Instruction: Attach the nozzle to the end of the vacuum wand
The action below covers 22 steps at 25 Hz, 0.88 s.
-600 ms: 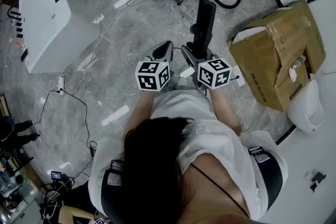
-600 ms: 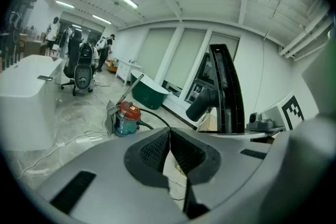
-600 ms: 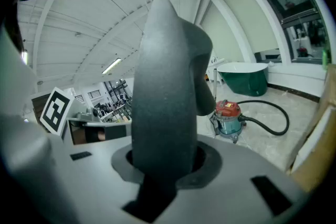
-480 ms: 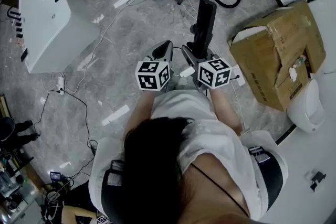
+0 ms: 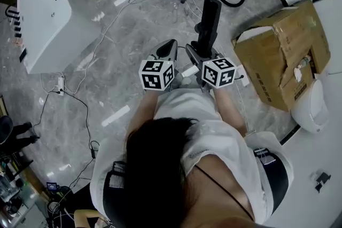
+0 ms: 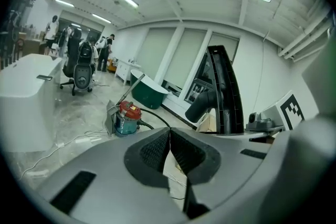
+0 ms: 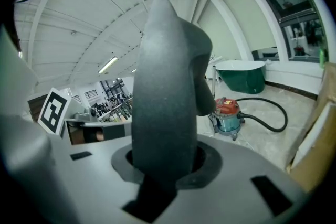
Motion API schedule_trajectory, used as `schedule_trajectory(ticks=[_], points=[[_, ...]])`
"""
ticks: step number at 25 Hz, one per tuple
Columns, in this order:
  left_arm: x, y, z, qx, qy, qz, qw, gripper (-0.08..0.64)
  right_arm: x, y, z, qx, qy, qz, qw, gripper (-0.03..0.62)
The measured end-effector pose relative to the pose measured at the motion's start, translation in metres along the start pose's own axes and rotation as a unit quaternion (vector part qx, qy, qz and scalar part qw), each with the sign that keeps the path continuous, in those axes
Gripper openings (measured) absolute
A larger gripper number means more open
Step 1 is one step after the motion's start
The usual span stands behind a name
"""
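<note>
Holding the black nozzle (image 5: 207,21) upright, the right gripper (image 5: 202,55) has its jaws clamped on the lower end. The left gripper (image 5: 170,49) sits just beside it, jaws pressed together on nothing. This looks like the carrying step. Next, the nozzle's socket needs lining up with the wand end, which no view clearly shows.

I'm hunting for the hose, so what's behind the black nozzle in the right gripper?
Behind the black plastic nozzle in the right gripper stands a red and teal vacuum, its black hose looping rightward. The nozzle covers the floor left of it.
</note>
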State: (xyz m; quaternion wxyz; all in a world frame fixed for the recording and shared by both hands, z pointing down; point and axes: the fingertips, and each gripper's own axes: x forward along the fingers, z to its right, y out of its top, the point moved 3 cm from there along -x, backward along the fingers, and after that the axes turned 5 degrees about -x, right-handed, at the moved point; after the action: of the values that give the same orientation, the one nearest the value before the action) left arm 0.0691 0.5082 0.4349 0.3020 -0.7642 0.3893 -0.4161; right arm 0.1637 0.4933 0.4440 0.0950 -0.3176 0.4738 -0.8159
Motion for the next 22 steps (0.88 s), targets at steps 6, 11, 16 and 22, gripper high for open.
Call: schedule_trajectory(ticks=[6, 11, 16, 22], points=[[-0.001, 0.011, -0.017, 0.005, -0.006, 0.002, 1.0, 0.006, 0.017, 0.01, -0.007, 0.019, 0.001, 0.012, 1.0, 0.104], [-0.002, 0.019, -0.034, 0.009, -0.01, -0.001, 0.9999, 0.006, 0.032, 0.018, -0.012, 0.034, -0.004, 0.024, 0.999, 0.104], [-0.005, 0.023, -0.051, 0.009, -0.014, -0.007, 0.9998, 0.006, 0.045, 0.02, -0.021, 0.032, -0.012, 0.028, 0.999, 0.104], [-0.004, 0.028, -0.057, 0.009, -0.015, -0.009, 0.9998, 0.006, 0.046, 0.024, -0.019, 0.036, -0.023, 0.036, 0.998, 0.104]])
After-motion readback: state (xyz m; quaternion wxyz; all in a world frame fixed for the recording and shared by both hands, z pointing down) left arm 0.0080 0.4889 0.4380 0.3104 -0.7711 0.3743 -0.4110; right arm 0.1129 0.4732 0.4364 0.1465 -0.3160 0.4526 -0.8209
